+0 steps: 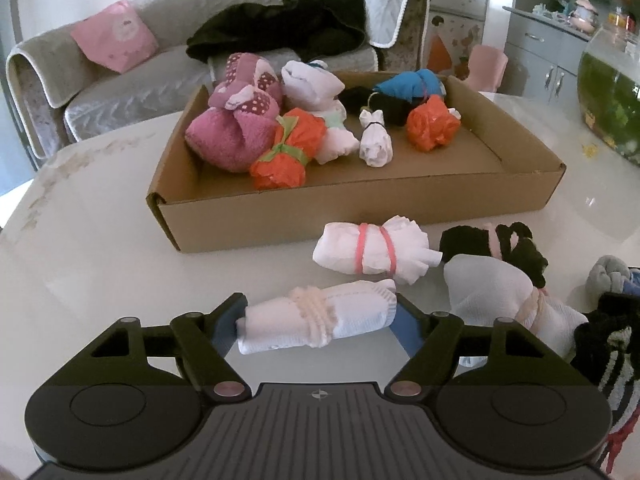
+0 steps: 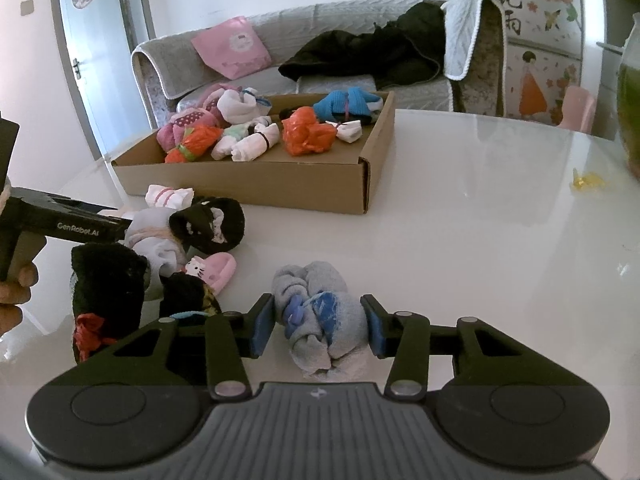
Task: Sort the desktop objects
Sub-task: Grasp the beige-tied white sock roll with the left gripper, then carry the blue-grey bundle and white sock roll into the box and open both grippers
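In the left wrist view my left gripper (image 1: 318, 322) has its blue pads around a white sock roll (image 1: 320, 320) bound with a pale band, touching both its ends. In the right wrist view my right gripper (image 2: 318, 326) is closed on a grey-and-blue sock bundle (image 2: 320, 320) on the white table. A brown cardboard box (image 1: 360, 208) holds several bundles: pink (image 1: 224, 140), orange (image 1: 286, 154), white, blue and black. It also shows in the right wrist view (image 2: 248, 190). The left gripper's body (image 2: 60, 224) shows at the left there.
Loose bundles lie in front of the box: a white one with pink bands (image 1: 372, 248), a black one (image 1: 496, 246), a pale one (image 1: 504, 292), a pink Hello Kitty sock (image 2: 212, 268). A green fish bowl (image 1: 612, 96) stands at the right. A sofa (image 1: 140, 68) is behind the table.
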`<state>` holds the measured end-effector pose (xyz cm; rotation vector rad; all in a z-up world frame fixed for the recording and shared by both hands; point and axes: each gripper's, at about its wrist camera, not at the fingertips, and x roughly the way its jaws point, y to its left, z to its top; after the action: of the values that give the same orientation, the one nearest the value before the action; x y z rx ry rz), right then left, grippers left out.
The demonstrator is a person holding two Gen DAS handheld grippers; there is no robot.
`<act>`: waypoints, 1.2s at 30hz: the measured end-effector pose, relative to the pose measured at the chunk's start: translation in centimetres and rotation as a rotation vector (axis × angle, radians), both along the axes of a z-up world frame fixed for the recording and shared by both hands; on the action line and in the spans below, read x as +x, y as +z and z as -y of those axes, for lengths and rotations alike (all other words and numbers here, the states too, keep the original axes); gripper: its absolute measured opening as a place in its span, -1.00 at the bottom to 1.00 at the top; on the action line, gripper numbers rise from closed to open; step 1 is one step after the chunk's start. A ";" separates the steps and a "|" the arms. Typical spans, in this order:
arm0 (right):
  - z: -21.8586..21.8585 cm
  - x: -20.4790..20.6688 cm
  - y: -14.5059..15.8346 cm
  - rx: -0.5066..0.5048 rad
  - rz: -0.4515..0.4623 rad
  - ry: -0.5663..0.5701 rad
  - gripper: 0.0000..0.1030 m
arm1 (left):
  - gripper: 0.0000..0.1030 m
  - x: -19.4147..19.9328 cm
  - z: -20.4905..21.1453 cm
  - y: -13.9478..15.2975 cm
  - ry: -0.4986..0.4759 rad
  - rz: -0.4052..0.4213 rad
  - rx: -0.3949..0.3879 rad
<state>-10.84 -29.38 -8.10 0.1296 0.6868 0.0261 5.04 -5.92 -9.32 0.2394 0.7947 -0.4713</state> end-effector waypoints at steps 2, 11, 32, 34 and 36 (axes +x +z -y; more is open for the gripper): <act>0.0 0.0 0.0 0.001 0.000 0.000 -0.20 | 0.56 -0.2 -0.1 0.0 -0.003 0.003 0.005; 0.7 0.1 0.0 0.012 0.000 -0.015 -0.20 | 0.56 -2.2 -1.5 1.4 0.028 0.016 0.014; 2.2 -2.2 3.4 0.027 0.034 -0.051 -0.20 | 0.56 -8.5 -8.0 9.3 0.113 0.086 -0.052; 2.1 -2.1 4.5 0.022 0.049 -0.046 -0.20 | 0.56 -8.6 -7.9 10.1 0.110 0.099 -0.052; 2.0 -2.0 5.4 0.007 0.064 -0.039 -0.20 | 0.56 -8.7 -7.7 11.1 0.105 0.121 -0.050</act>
<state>-12.82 -31.39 -2.68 0.1479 0.6203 -0.0049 -3.66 1.80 1.83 0.1774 0.6735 -0.3733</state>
